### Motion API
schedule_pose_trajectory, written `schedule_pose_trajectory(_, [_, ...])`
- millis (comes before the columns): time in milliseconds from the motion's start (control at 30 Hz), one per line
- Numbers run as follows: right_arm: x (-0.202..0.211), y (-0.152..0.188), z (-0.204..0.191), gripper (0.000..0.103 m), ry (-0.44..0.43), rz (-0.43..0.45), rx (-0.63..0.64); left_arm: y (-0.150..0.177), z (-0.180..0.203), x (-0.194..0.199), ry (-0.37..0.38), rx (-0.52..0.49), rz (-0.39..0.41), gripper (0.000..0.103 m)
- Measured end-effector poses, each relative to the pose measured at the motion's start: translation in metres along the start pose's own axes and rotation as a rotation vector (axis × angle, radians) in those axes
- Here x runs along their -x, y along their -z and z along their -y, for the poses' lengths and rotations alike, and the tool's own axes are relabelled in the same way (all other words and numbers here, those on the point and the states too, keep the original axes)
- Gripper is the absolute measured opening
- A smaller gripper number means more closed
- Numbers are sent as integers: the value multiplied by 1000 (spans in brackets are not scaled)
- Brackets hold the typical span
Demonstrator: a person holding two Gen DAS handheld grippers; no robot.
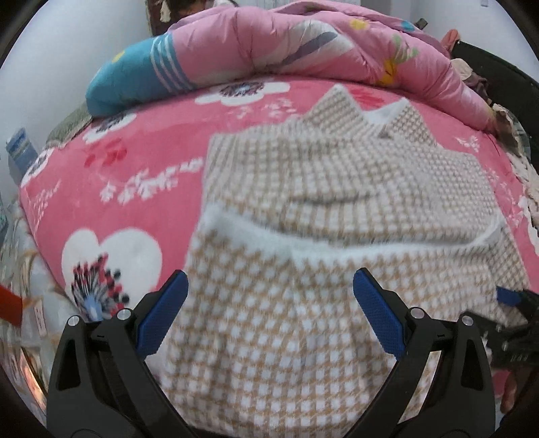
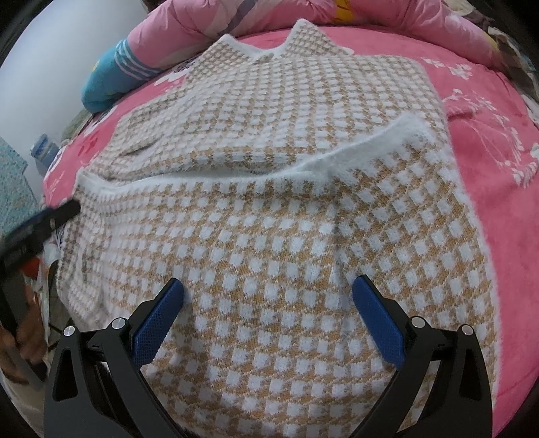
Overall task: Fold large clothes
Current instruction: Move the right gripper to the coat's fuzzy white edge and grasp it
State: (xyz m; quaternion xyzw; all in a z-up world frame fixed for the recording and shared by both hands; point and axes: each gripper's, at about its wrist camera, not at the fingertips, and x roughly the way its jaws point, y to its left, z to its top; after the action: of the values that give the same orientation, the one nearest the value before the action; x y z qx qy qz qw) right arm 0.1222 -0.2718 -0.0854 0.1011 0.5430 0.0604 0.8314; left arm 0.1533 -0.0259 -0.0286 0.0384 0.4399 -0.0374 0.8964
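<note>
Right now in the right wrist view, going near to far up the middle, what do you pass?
Right gripper, open → checked sweater → its fuzzy white folded-over edge → sweater neckline → pink floral bedsheet → pink quilt.

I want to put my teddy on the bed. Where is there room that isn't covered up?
Bare pink blanket shows left of the checked sweater, below the blue pillow. Another bare strip lies right of the sweater. The far end is crowded by the pink quilt, and the middle is all sweater.
</note>
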Motion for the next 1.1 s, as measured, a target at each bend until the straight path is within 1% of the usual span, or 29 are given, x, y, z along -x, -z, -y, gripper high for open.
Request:
schedule_pose_trajectory(133, [0, -2, 2, 97, -18, -8, 19, -22, 7, -9, 3, -13, 6, 95])
schedule_pose_trajectory(233, [3, -5, 2, 97, -27, -19, 39, -41, 12, -24, 20, -9, -15, 95])
schedule_pose_trajectory(333, [13, -12, 5, 97, -71, -21, 28, -60, 19, -42, 18, -18, -33, 95])
schedule_pose_trajectory(433, [36, -28, 8, 97, -124, 28, 21, -77, 23, -59, 14, -27, -50, 95])
schedule_pose_trajectory(533, [59, -59, 10, 97, -161, 93, 27, -94, 26, -77, 18, -18, -59, 95])
schedule_pose_trajectory(567, [64, -74, 10, 97, -168, 116, 33, -99, 26, -85, 21, -13, -62, 95])
schedule_pose_trajectory(667, [64, -117, 12, 97, -161, 151, 40, -111, 27, -104, 12, -9, -71, 95])
schedule_pose_trajectory(767, [51, -166, 11, 97, -123, 176, 68, -115, 27, -124, -3, -6, -100, 95])
schedule_pose_trajectory(833, [37, -198, 13, 97, -111, 184, 78, -113, 25, -134, 1, 2, -113, 95])
schedule_pose_trajectory(933, [11, -247, 18, 97, -98, 178, 72, -111, 28, -135, -17, -18, -95, 95])
schedule_pose_trajectory(1000, [-1, -266, 22, 97, -78, 170, 57, -111, 27, -135, -17, -17, -89, 95])
schedule_pose_trajectory(1033, [-13, -282, 25, 97, -69, 157, 48, -111, 26, -135, -15, -16, -88, 95])
schedule_pose_trajectory(1100, [-31, -297, 28, 97, -62, 139, 23, -111, 28, -135, -17, -17, -91, 95])
